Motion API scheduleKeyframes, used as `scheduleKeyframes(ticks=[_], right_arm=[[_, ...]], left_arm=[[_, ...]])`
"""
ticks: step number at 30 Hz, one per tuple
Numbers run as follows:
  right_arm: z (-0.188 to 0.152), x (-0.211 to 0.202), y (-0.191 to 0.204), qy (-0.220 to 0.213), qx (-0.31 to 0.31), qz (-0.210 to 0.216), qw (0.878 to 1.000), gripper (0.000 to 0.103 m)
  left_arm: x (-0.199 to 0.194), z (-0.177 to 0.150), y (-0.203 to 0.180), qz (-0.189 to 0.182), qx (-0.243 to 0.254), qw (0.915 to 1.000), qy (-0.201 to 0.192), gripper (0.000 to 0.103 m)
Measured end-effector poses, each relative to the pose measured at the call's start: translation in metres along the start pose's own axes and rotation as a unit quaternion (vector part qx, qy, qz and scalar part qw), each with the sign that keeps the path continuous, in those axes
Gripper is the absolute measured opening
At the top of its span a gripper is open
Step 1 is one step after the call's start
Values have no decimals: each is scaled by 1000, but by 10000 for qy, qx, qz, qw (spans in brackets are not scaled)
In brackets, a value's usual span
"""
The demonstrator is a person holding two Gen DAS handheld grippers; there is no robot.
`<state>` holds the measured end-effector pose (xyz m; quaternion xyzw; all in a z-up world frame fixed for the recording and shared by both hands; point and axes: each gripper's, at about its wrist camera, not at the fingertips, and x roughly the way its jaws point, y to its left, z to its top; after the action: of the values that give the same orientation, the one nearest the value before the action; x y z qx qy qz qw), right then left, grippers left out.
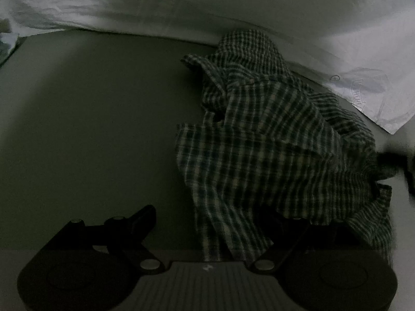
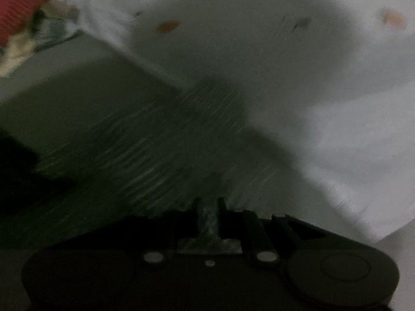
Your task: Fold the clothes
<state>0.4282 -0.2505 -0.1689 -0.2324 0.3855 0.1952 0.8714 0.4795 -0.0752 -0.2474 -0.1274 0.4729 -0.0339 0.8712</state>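
A crumpled plaid shirt in dark green and cream lies on a dull green surface, right of centre in the left wrist view. My left gripper is open wide; its left finger is bare and the shirt's hem drapes over the right one. At the right edge a dark shape, apparently my right gripper, meets the shirt's far corner. The right wrist view is motion-blurred: my right gripper is shut on a strip of the plaid shirt, which stretches away from it.
A white sheet or pillow printed with carrots borders the far side and right; it also fills the right of the right wrist view as white sheet. Red and pale items sit at the far left.
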Motion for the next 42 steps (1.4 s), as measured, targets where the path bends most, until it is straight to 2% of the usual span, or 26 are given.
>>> scheduleKeyframes(ticks=[1,3,4,7,9,10,12,14,18,21,23,25,27,30,33,34,37,42], right_arm=[[-8,1,0,176,91,215,9996,9],[-16,22,-3,491,156,172,9985,9],[-18,31,-5,554,158,2,9983,9],[-3,49,-31,269,581,-607,9961,10],[13,49,-57,-138,1230,-1116,9860,15],[18,44,-66,-293,1418,-1370,9799,25],[24,31,-80,-578,1648,-1736,9692,30],[16,14,-84,-603,1715,-1641,9695,36],[-24,-11,-66,-26,1801,-738,9809,36],[-47,-21,-40,459,1522,-159,9871,32],[-57,-18,-23,729,1286,282,9886,27],[-57,-11,-8,821,1043,481,9900,25],[-43,4,-4,659,781,331,9942,25],[-9,26,-19,112,817,-385,9959,26],[16,35,-51,-269,1554,-1089,9815,33],[19,32,-60,-357,1786,-1208,9758,35],[6,10,-72,-401,2108,-1206,9692,44],[-47,-11,-41,191,1486,-1179,9817,51]], left_arm=[[0,0,0,4,9,10000,3,87],[0,0,0,2,16,10000,5,87],[0,0,-1,5,37,10000,5,87],[1,1,-1,12,76,10000,26,87],[0,2,0,32,67,10000,34,87],[0,3,0,51,56,10000,35,87],[-2,4,1,104,32,9999,12,87],[-3,6,4,142,-38,9999,-14,87],[-2,8,9,179,-133,9997,-30,87],[-1,8,10,183,-151,9997,-2,87],[0,8,10,177,-145,9997,23,87],[-1,10,10,177,-113,9998,6,87],[-2,12,9,177,-82,9998,-11,87],[-4,15,8,178,-35,9998,-37,87],[-11,18,10,238,-65,9996,-113,87],[-13,19,11,258,-75,9996,-123,87],[-24,16,16,282,-114,9994,-152,87],[-35,1,26,-10,-307,9994,183,87]])
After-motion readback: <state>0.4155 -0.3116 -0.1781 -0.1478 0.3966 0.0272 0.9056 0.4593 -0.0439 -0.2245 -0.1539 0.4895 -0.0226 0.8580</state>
